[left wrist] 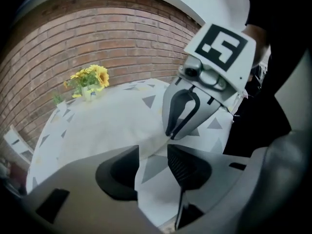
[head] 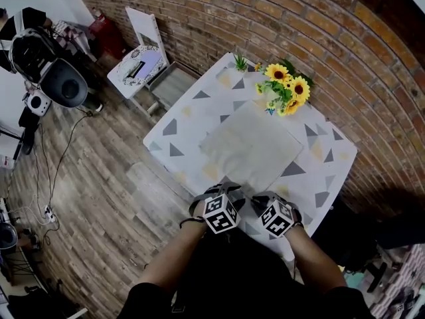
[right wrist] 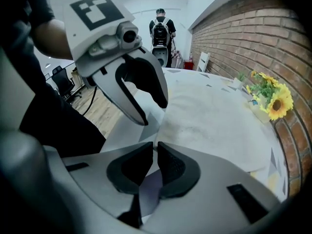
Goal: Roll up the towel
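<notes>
A person stands at a tabletop (head: 174,140) spread with a white cloth printed with grey and pale yellow triangles, a marker-cubed gripper in each hand. The towel (head: 251,149), a thin, pale cream square with a faintly mottled weave, lies flat and unrolled in the middle of the cloth, one corner pointing toward the person.

The left gripper (head: 222,189) hovers at that near corner. Its ribbed dark jaws stand well apart, the towel's edge and a grey triangle of the cloth showing in the gap, and neither pad presses on anything. Just beside it, the right gripper (head: 263,199) has its jaws drawn in to a narrow slit on the towel's near edge, pointing steeply down at the tabletop. In each gripper view, the other gripper's smooth grey curved fingers close in from the side.

At the far edge of the tabletop, a bunch of sunflowers (head: 287,89) with yellow petals and dark centres stands against a rough red brick wall (head: 265,18). A small spiky green plant (head: 240,62) sits near it. A white chair (head: 141,57) stands on the grey-brown plank floor (head: 99,191) to the left. In the right gripper view, a person with a dark backpack (right wrist: 160,30) stands in the background.
</notes>
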Available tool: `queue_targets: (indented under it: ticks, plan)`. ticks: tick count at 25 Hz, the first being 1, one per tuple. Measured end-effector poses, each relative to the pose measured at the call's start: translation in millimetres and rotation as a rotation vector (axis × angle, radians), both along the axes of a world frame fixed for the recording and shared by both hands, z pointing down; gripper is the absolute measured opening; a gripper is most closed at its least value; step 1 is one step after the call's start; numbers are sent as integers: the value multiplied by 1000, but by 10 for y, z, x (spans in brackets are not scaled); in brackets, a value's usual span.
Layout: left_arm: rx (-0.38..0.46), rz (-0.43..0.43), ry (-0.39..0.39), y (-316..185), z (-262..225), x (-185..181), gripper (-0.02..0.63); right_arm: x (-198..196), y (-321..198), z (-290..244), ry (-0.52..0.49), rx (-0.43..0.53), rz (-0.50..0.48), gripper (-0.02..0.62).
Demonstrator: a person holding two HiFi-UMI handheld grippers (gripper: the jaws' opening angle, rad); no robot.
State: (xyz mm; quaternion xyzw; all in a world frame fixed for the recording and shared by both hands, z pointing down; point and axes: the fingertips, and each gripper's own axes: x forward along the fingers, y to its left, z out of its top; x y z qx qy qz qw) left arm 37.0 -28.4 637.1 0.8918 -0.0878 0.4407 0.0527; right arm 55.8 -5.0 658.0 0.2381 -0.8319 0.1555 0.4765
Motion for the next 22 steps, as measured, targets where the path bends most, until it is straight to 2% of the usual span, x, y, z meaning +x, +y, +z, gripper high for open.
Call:
queue_targets:
  ticks: [4, 10, 17, 22]
  plan:
    - [36, 93, -45, 45, 84, 53, 193, 19, -46, -133, -31, -7, -12, 46]
    - [18, 117, -50, -41, 180, 177, 187, 58, -205, -153, -26, -33, -25, 46]
    - [-7, 145, -53, -43, 294, 256, 74, 78, -366, -126, -12, -52, -37, 46]
    - [-46, 147, -42, 32, 329, 254, 46, 78, -443, -171, -20, -54, -38, 17]
